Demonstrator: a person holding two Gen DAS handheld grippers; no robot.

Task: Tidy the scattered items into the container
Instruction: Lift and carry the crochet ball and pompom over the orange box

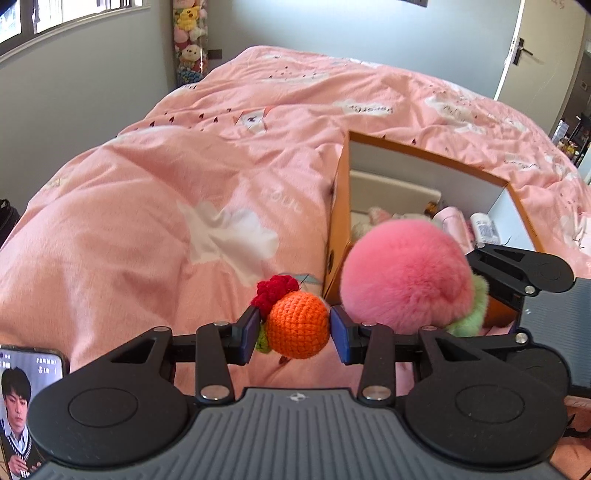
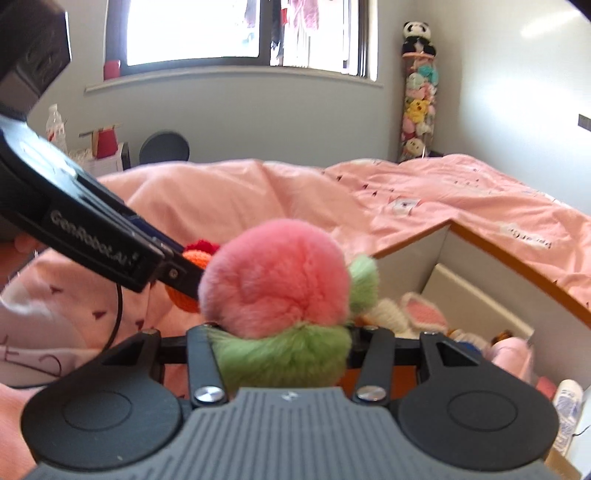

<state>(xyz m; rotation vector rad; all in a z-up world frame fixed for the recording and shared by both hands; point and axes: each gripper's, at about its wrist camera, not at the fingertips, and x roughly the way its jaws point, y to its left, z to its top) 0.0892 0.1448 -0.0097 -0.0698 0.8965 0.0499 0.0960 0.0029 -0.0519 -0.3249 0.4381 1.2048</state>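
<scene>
Scattered items here are soft toys above a pink bed (image 1: 147, 206), beside the orange-rimmed box (image 1: 424, 155) that already has small things inside. Right gripper (image 2: 284, 332) holds the fluffy pink peach (image 2: 273, 277) by its green leaves; left gripper (image 1: 293, 330) clamps the crocheted orange (image 1: 297, 325) at its middle. Both look light, squashy, not fragile, so I judge a gentle grip across the body enough.

— What sort of place is this?
— A home bedroom: a bed with a pink printed duvet (image 1: 155, 206) fills the middle.
— Anything else?
— A window (image 2: 192, 29) at the top, and a tall clear tube of plush toys (image 2: 417, 99) in the corner.
</scene>
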